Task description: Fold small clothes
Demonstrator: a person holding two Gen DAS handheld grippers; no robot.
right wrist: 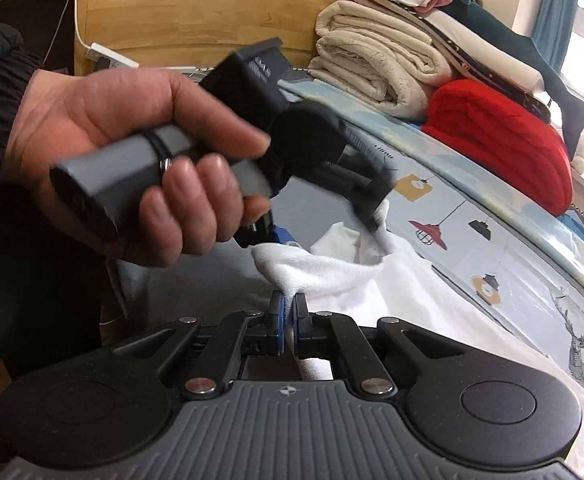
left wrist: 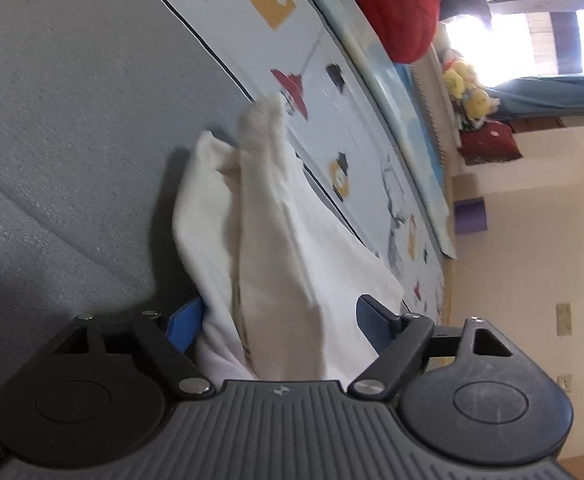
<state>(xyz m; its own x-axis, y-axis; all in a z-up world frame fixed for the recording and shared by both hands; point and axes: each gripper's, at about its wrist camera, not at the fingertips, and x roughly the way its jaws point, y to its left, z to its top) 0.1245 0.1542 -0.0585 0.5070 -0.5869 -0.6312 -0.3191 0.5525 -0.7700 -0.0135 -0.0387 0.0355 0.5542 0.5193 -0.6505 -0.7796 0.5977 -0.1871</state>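
A small white garment (right wrist: 332, 272) lies bunched on a grey mat (left wrist: 72, 120) over a patterned bed sheet (right wrist: 504, 252). My right gripper (right wrist: 288, 314) is shut on a pinched fold of it, and the fabric rises in a peak from the blue pads. In the left wrist view the same garment (left wrist: 272, 240) stands up in loose folds between the wide-apart blue pads of my left gripper (left wrist: 280, 322), which is open. From the right wrist view a person's hand (right wrist: 132, 152) holds the left gripper (right wrist: 328, 228) just above the garment's far edge.
A stack of folded cream blankets and clothes (right wrist: 376, 64) and a red knit item (right wrist: 500, 136) sit at the bed's far side by a wooden headboard (right wrist: 196, 12). Plush toys (left wrist: 468, 92) lie near a bright window. A black sleeve fills the left edge.
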